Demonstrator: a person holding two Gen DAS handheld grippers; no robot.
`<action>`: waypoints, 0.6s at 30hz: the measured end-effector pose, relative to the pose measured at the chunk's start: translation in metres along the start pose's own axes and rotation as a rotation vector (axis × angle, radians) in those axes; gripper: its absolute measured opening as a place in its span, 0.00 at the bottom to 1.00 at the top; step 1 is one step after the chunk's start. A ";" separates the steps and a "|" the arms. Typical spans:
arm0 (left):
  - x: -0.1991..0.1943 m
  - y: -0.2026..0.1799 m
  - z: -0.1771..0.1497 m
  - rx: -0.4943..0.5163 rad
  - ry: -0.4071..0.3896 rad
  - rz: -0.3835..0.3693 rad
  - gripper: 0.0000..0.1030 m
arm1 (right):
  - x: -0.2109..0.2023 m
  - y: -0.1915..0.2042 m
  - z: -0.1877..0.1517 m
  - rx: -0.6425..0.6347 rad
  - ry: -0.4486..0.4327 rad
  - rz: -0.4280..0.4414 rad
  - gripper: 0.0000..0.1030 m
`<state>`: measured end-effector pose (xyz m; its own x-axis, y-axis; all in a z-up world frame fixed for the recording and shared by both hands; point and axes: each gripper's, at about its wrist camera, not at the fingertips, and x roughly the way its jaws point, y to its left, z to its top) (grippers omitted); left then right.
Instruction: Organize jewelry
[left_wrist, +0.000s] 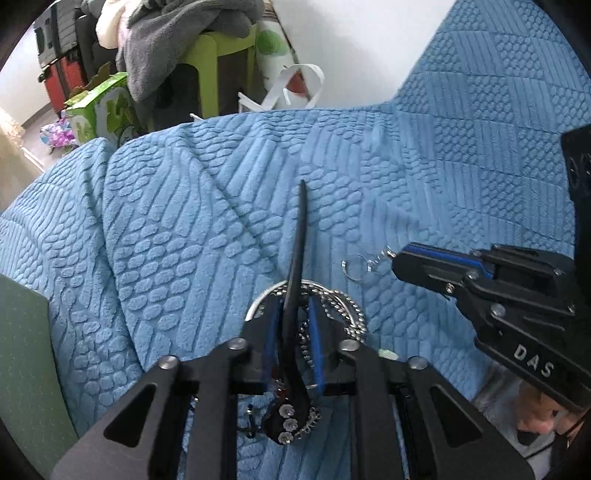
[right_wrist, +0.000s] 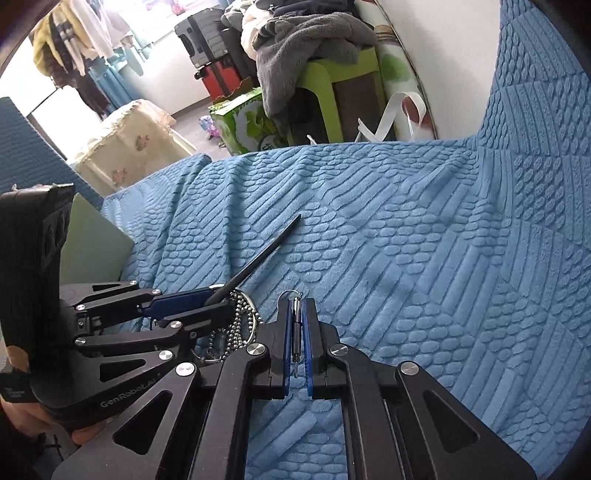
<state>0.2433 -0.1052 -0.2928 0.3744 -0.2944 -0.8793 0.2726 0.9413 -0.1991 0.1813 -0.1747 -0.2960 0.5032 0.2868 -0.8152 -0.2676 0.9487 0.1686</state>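
Observation:
My left gripper (left_wrist: 293, 314) is shut on a long black hair stick (left_wrist: 297, 266) with rhinestones at its near end (left_wrist: 288, 424); its tip points away over the blue bedspread (left_wrist: 184, 221). Under the gripper lie a silver bangle and ball chains (left_wrist: 343, 314). My right gripper (right_wrist: 294, 306) is shut on a thin silver earring (right_wrist: 294, 332) whose hoop (right_wrist: 291, 293) sticks out past the fingertips. In the left wrist view the right gripper (left_wrist: 397, 258) holds that earring's rings (left_wrist: 356, 266) just above the bedspread. In the right wrist view the left gripper (right_wrist: 218, 299) holds the stick (right_wrist: 258, 258) over the chains (right_wrist: 236, 317).
The bedspread (right_wrist: 406, 240) covers the whole work surface and rises at the right. A green panel (left_wrist: 26, 350) stands at the left edge. Beyond the bed are a green stool with grey clothes (left_wrist: 207, 48), a green box (left_wrist: 99, 107) and a white bag (left_wrist: 295, 85).

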 end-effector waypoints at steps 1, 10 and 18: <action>0.001 0.002 0.001 -0.017 0.001 -0.012 0.10 | 0.001 0.001 0.000 0.001 0.001 0.002 0.04; -0.027 0.015 0.004 -0.099 -0.051 -0.077 0.09 | -0.010 0.013 0.005 0.002 -0.027 -0.019 0.04; -0.065 0.026 -0.003 -0.152 -0.089 -0.110 0.09 | -0.024 0.030 0.003 0.049 -0.033 -0.032 0.04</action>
<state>0.2239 -0.0607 -0.2423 0.4287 -0.4035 -0.8083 0.1820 0.9149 -0.3602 0.1637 -0.1530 -0.2695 0.5378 0.2592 -0.8022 -0.2106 0.9627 0.1698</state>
